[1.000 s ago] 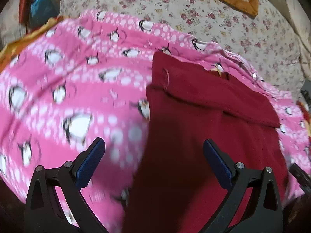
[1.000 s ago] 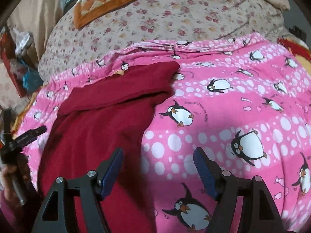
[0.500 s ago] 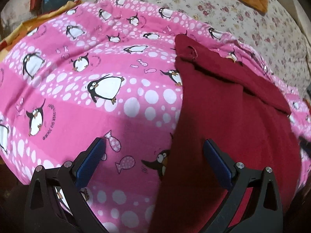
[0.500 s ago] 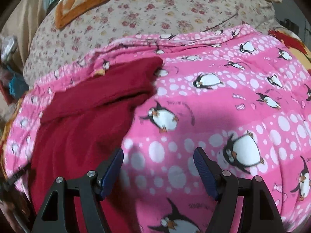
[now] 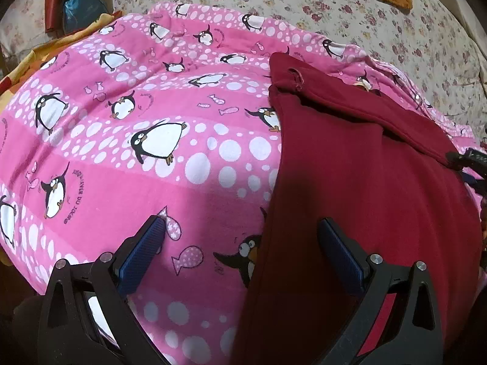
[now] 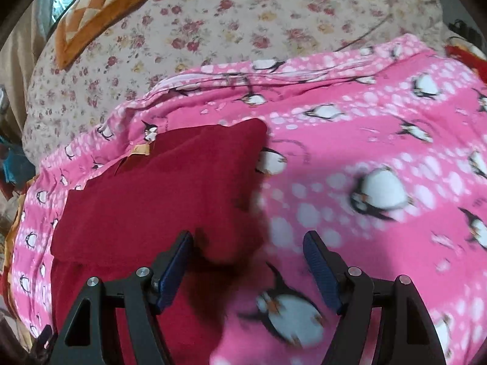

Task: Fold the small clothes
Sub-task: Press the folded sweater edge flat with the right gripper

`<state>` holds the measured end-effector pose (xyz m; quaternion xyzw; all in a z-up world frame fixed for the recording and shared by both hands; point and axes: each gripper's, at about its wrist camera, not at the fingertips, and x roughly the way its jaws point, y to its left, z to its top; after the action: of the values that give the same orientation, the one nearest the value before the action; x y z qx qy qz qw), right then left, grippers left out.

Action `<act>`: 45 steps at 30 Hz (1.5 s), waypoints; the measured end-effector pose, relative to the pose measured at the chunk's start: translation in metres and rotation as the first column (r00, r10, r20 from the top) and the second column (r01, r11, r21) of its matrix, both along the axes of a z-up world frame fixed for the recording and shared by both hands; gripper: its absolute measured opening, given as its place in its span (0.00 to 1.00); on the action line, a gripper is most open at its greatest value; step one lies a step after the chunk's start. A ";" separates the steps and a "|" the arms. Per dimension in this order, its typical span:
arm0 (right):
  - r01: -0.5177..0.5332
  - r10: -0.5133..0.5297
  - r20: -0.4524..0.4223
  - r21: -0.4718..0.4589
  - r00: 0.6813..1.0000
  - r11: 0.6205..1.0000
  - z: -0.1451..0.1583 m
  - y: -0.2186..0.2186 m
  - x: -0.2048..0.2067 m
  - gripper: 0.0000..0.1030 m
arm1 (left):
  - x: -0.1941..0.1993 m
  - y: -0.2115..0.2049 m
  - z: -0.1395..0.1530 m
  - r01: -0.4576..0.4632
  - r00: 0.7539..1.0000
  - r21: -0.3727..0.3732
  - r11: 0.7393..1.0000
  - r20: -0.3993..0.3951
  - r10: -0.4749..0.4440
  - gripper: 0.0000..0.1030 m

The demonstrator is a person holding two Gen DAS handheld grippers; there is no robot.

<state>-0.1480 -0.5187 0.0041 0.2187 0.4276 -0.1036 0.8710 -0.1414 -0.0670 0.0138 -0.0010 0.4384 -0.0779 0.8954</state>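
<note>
A dark red garment [image 5: 365, 188] lies flat on a pink penguin blanket [image 5: 152, 152], its far end folded back over itself. My left gripper [image 5: 240, 243] is open and empty, hovering over the garment's near left edge. In the right wrist view the garment [image 6: 158, 188] fills the left half, with the folded flap uppermost. My right gripper [image 6: 248, 252] is open and empty, just above the flap's right edge. The tip of the right gripper shows at the right edge of the left wrist view [image 5: 468, 158].
The blanket [image 6: 380, 158] lies on a bed with a floral sheet [image 5: 350, 9]. An orange checked cushion [image 6: 112, 3] sits at the back. A blue bag [image 5: 80, 3] and clutter stand beyond the bed's far left corner.
My right gripper has moved forward and left, up to the folded flap's right edge. My left gripper has shifted slightly right. Both stayed open.
</note>
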 end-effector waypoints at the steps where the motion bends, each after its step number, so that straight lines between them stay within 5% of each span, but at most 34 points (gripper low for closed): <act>1: -0.025 0.025 0.005 -0.010 1.000 1.000 -0.003 0.002 0.006 0.46 | 0.000 -0.001 0.000 0.001 1.000 0.005 1.000 0.005 -0.001 0.98; 4: -0.045 0.046 0.029 -0.042 0.999 0.998 -0.004 0.004 0.008 0.29 | 0.000 -0.003 -0.001 0.002 1.000 0.010 1.000 0.011 -0.002 0.98; 11: -0.019 0.021 0.032 -0.067 0.999 0.998 0.011 0.003 -0.014 0.26 | -0.002 0.001 0.002 0.010 1.000 -0.025 1.000 -0.012 -0.010 0.98; 12: -0.037 0.039 0.021 -0.051 0.999 0.998 0.016 0.006 -0.023 0.36 | -0.002 0.001 0.002 0.008 1.000 -0.030 1.000 -0.015 -0.008 0.98; 13: -0.055 0.055 0.016 -0.036 0.998 0.998 0.017 0.009 -0.030 0.59 | -0.003 0.001 0.003 0.004 1.000 -0.036 0.999 -0.019 -0.004 0.98; 14: -0.072 0.073 0.029 -0.020 0.997 0.997 0.018 0.014 -0.038 0.68 | -0.003 0.002 0.003 0.002 1.000 -0.040 0.999 -0.023 -0.003 0.98; 17: -0.138 0.138 0.012 -0.045 0.990 0.989 0.012 0.036 -0.046 0.74 | -0.007 0.002 0.006 0.003 0.999 -0.058 0.998 -0.032 -0.005 0.98; 18: -0.149 0.148 -0.013 -0.063 0.989 0.987 0.007 0.042 -0.044 0.61 | -0.010 0.003 0.007 0.009 0.999 -0.062 0.998 -0.035 -0.011 0.98; 19: -0.150 0.146 -0.048 -0.099 0.988 0.984 -0.001 0.049 -0.040 0.37 | -0.012 0.004 0.008 0.012 0.999 -0.064 0.998 -0.035 -0.015 0.98; 20: -0.140 0.134 -0.047 -0.152 0.990 0.978 -0.002 0.054 -0.040 0.34 | -0.015 0.005 0.008 0.014 0.999 -0.067 0.998 -0.035 -0.017 0.98; 22: -0.136 0.136 -0.014 -0.195 0.991 0.971 0.007 0.060 -0.043 0.06 | -0.021 0.010 0.008 0.012 0.999 -0.081 0.997 -0.042 -0.015 0.98; 27: -0.037 0.033 -0.017 -0.279 0.999 0.960 0.015 0.040 -0.052 0.00 | -0.023 0.012 0.010 -0.002 0.999 -0.090 0.996 -0.050 -0.002 0.98; 31: -0.057 0.057 -0.012 -0.006 0.998 0.998 0.005 0.017 -0.060 0.00 | -0.025 0.009 0.006 0.010 0.999 -0.062 0.998 -0.038 -0.013 0.98; 33: -0.070 0.070 0.015 0.013 0.997 0.997 0.012 0.019 -0.068 0.04 | -0.025 0.008 0.005 0.016 0.999 -0.052 0.999 -0.034 -0.017 0.98; 35: -0.102 0.101 0.048 0.019 0.994 0.995 0.019 0.028 -0.076 0.26 | -0.025 0.008 0.004 0.016 0.999 -0.046 0.999 -0.030 -0.018 0.98; 36: -0.113 0.112 0.060 0.026 0.992 0.993 0.018 0.033 -0.078 0.52 | -0.025 0.008 0.004 0.014 0.999 -0.045 0.999 -0.029 -0.015 0.98; 37: -0.120 0.118 0.071 0.032 0.991 0.992 0.018 0.037 -0.076 0.66 | -0.025 0.009 0.004 0.014 0.999 -0.048 0.999 -0.029 -0.016 0.98; 39: -0.138 0.136 0.068 0.025 0.988 0.990 0.015 0.046 -0.067 0.66 | -0.026 0.010 0.003 0.017 1.000 -0.049 0.999 -0.025 -0.018 0.98; 41: -0.163 0.163 0.035 -0.015 0.986 0.987 0.009 0.058 -0.052 0.52 | -0.025 0.010 0.004 0.019 0.999 -0.051 0.999 -0.026 -0.021 0.98; 43: -0.165 0.165 -0.007 -0.078 0.986 0.983 0.001 0.066 -0.043 0.20 | -0.026 0.010 0.005 0.016 0.999 -0.055 0.998 -0.036 -0.018 0.98; 45: -0.174 0.173 -0.017 -0.125 0.985 0.977 0.006 0.066 -0.045 0.11 | -0.032 0.016 0.008 0.012 0.999 -0.095 0.995 -0.038 -0.015 0.98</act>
<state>-0.1930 -0.4529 0.0099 0.1247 0.4401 -0.0546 0.8876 -0.1738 -0.0513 0.0222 -0.0418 0.4517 -0.1046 0.8850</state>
